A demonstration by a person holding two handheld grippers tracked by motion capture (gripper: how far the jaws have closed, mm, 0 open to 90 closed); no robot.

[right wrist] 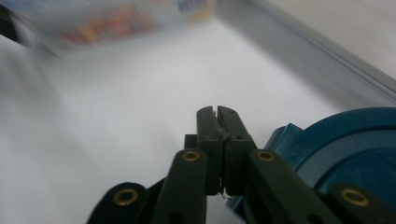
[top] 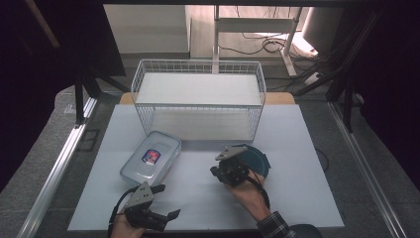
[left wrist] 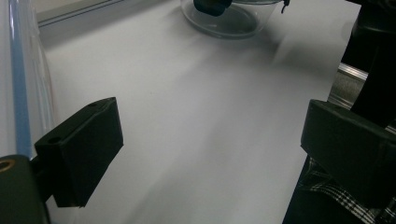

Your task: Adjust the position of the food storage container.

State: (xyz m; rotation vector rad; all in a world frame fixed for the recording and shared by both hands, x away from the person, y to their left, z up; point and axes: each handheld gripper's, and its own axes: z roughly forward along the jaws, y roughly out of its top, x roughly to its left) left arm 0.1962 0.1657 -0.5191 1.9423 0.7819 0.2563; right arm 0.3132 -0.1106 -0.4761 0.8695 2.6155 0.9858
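Observation:
A round clear container with a dark teal lid (top: 256, 159) stands right of centre on the white table. My right gripper (top: 214, 172) sits at its left edge, jaws shut with nothing between them. In the right gripper view the shut gripper (right wrist: 218, 112) points over the bare table, with the teal lid (right wrist: 345, 144) close on its right. My left gripper (top: 167, 201) rests near the front edge, open and empty. Seen from the left gripper (left wrist: 210, 140), the jaws stand wide and the round container (left wrist: 229, 21) lies ahead.
A rectangular clear box with a blue-sealed lid and a sticker (top: 151, 158) lies left of centre, its blurred side (right wrist: 116, 21) in the right gripper view. A white wire basket (top: 198, 105) stands at the back. The white table (top: 297, 198) ends just before the hands.

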